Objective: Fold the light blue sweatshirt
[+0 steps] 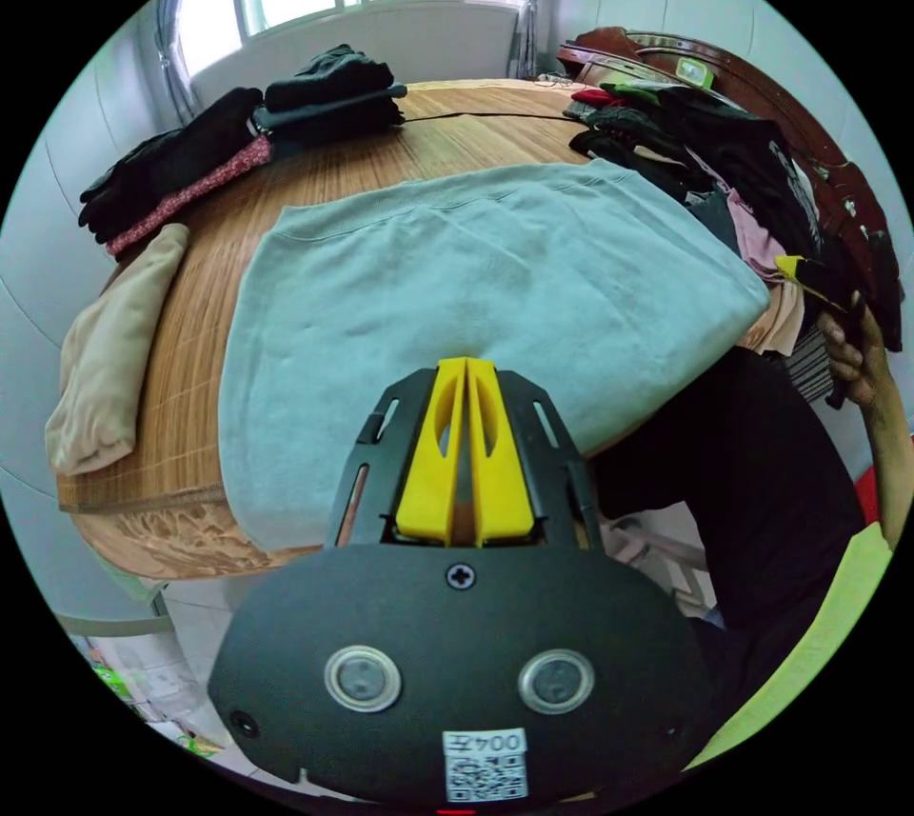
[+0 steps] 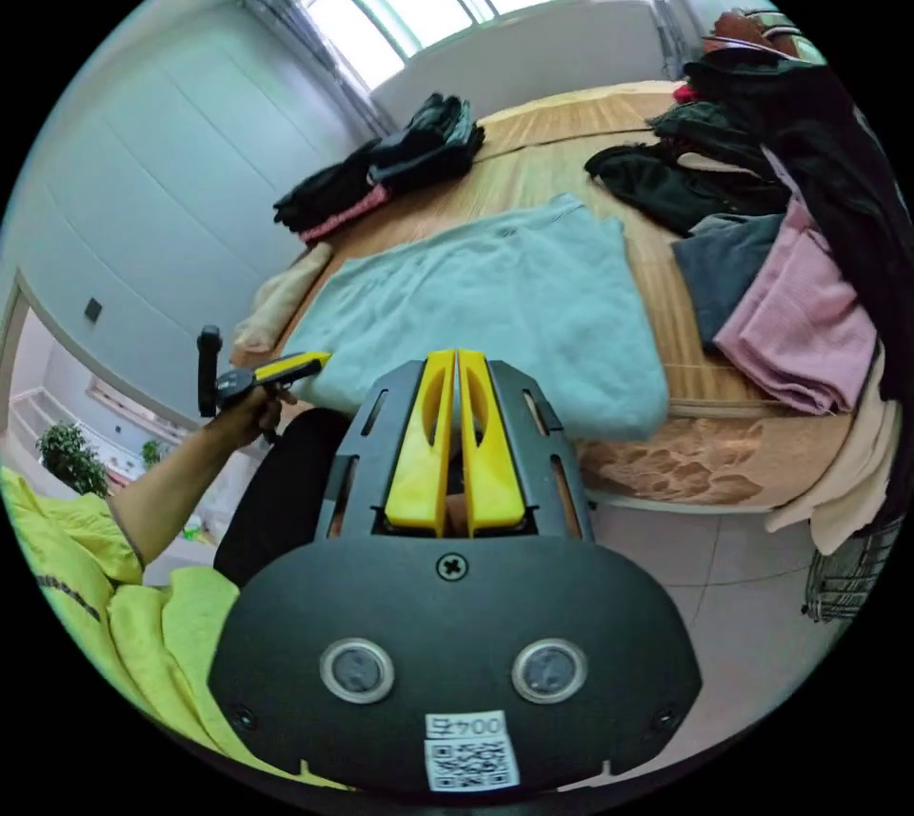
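On the bamboo mat (image 1: 447, 145), folded light blue sweatshirt (image 1: 476, 283) overhanging the near edge, both grippers' jaws closed, empty.

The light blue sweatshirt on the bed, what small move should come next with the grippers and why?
Probably open the left gripper and lower it onto the near edge of the light blue sweatshirt. The sweatshirt lies flat on the bamboo mat, already folded to a rectangle. Both the left gripper and the right gripper are shut, holding nothing, above the near edge, so a grip comes before another fold.
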The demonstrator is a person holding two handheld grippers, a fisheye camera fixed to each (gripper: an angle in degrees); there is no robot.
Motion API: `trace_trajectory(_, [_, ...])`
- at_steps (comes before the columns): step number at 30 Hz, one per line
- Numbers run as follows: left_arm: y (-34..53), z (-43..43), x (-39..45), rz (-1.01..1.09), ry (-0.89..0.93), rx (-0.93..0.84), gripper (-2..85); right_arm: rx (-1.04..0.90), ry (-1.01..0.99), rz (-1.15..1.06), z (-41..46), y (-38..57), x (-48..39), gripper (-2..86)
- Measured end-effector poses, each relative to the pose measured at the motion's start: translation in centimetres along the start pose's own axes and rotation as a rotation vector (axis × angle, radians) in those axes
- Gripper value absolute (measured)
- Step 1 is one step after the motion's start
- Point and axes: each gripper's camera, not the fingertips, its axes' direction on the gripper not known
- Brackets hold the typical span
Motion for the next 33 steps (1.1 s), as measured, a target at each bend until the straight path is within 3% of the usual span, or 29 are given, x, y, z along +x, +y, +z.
trace_trajectory(6, [-3.9, -4.0, -0.2, 0.047, -0.036, -0.06, 0.7, -0.213, 0.059, -0.13, 7.0, -1.9, -5.5, -0.6])
trace_trajectory(8, [-6.8, -8.7, 0.1, 0.044, -0.07, 0.051, 0.7, -0.282, 0.078, -0.136, 9.0, -2.2, -5.8, -0.6])
trace_trajectory(11, [-12.8, -10.6, 0.3, 0.017, -0.022, 0.08, 0.5, -0.371, 0.124, -0.127, 11.8, -2.1, -5.5, -0.5])
trace_trajectory(16, [-22.3, -4.3, 2.8, -0.014, 0.013, -0.049, 0.2, -0.344, 0.085, -0.098, 11.7, -1.9, -4.7, 0.7])
trace_trajectory(19, [-24.5, 2.2, 4.6, 0.021, -0.011, -0.237, 0.1, -0.29, 0.028, -0.065, 10.6, -1.6, -4.0, 5.3])
trace_trajectory(24, [-25.0, -3.3, 4.8, 0.017, -0.007, -0.17, 0.2, 0.1, -0.132, 0.288, 0.6, 2.1, 4.1, 8.2])
trace_trajectory(28, [-21.1, -13.2, 6.9, 0.021, 0.131, 0.032, 0.8, 0.186, -0.238, 0.658, -1.5, 7.3, 12.2, 11.5])
trace_trajectory(33, [-15.8, -19.4, 17.8, 0.283, 0.161, 0.163, 3.4, 0.187, -0.456, 0.898, 1.3, 10.9, 15.9, 13.6])
